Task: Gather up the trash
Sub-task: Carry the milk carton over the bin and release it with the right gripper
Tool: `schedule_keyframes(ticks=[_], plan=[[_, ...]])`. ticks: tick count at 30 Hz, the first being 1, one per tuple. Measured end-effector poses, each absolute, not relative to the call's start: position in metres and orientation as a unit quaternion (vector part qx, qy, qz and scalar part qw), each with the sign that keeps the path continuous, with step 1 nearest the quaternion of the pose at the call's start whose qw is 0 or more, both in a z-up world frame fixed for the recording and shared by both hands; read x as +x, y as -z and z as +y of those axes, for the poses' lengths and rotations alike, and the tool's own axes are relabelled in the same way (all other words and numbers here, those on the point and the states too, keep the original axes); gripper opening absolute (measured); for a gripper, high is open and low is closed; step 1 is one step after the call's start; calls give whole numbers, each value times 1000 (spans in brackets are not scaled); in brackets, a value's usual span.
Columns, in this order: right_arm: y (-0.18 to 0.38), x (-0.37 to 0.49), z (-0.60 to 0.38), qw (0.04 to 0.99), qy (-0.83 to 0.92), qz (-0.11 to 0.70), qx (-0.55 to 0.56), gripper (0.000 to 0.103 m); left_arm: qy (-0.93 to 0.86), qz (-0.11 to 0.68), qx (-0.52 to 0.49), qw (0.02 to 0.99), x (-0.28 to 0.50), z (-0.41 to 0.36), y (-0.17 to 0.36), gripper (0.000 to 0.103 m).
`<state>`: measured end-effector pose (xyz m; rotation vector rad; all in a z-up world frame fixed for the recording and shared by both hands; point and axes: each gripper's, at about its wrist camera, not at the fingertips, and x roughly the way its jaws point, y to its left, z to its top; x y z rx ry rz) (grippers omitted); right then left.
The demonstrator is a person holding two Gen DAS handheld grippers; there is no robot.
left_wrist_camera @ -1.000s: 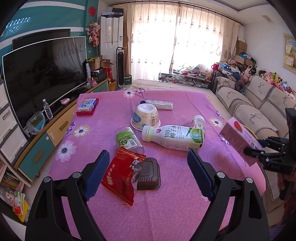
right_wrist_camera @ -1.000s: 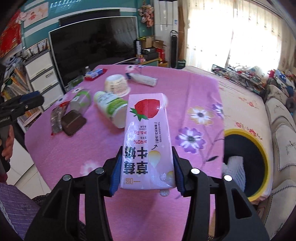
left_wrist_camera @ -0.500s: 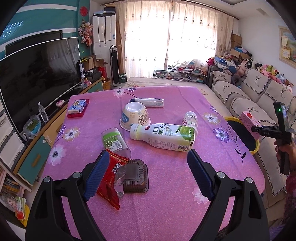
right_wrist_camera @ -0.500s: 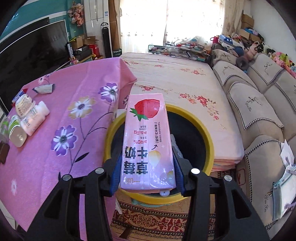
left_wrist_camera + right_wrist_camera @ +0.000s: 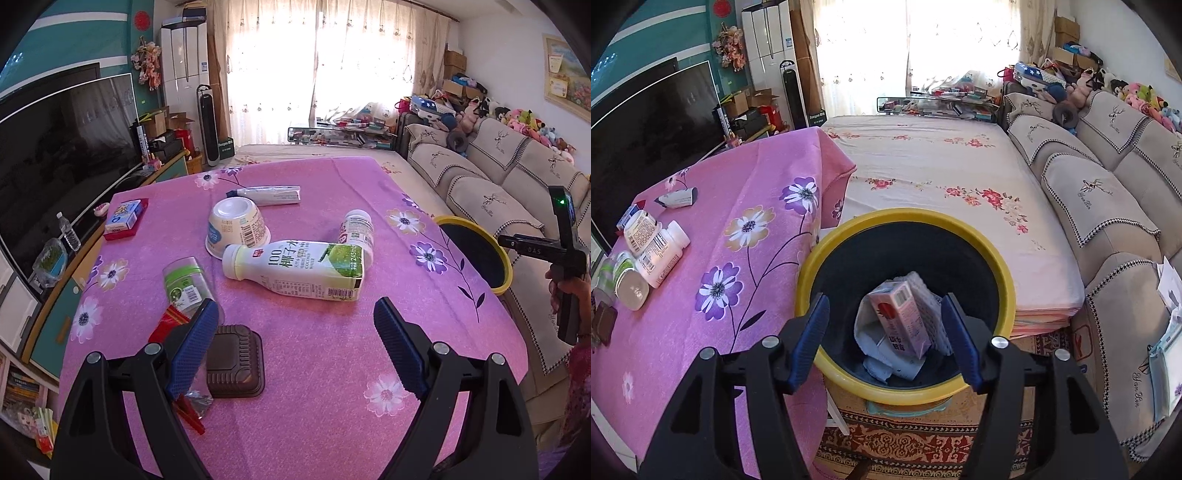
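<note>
**Two cameras, one room**

The left wrist camera sits just behind its two blue fingers (image 5: pixel 192 347) and looks down at a slant across the pink tabletop (image 5: pixel 314 350), close to the things on it, toward the bright window (image 5: pixel 314 74).

The right wrist camera looks steeply down, from close above, into the yellow bin (image 5: pixel 905 225) beside the tabletop (image 5: pixel 683 314), and faces the same window (image 5: pixel 905 37).

Both views show the tabletop, the bin (image 5: pixel 476 225), the TV (image 5: pixel 62 147), the sofa (image 5: pixel 498 166) and the bottles on the tabletop.
</note>
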<state>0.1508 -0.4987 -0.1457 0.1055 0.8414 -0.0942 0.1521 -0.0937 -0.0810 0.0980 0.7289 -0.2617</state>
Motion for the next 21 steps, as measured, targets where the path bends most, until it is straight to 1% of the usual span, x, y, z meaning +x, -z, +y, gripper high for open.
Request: schedule_keyframes(ticks=[6, 9, 15, 21], plan=[[143, 146, -492, 911, 37, 408, 44, 62, 149, 370, 40, 916, 178, -113, 89, 85], [144, 145, -490, 911, 34, 410, 42, 62, 162, 372, 55, 912, 191, -128, 94, 85], [145, 148, -487, 909, 30, 415, 38, 62, 173, 383, 50, 906, 210, -146, 92, 85], [147, 149, -488, 908, 26, 416, 40, 62, 183, 393, 77, 898, 241, -181, 95, 85]])
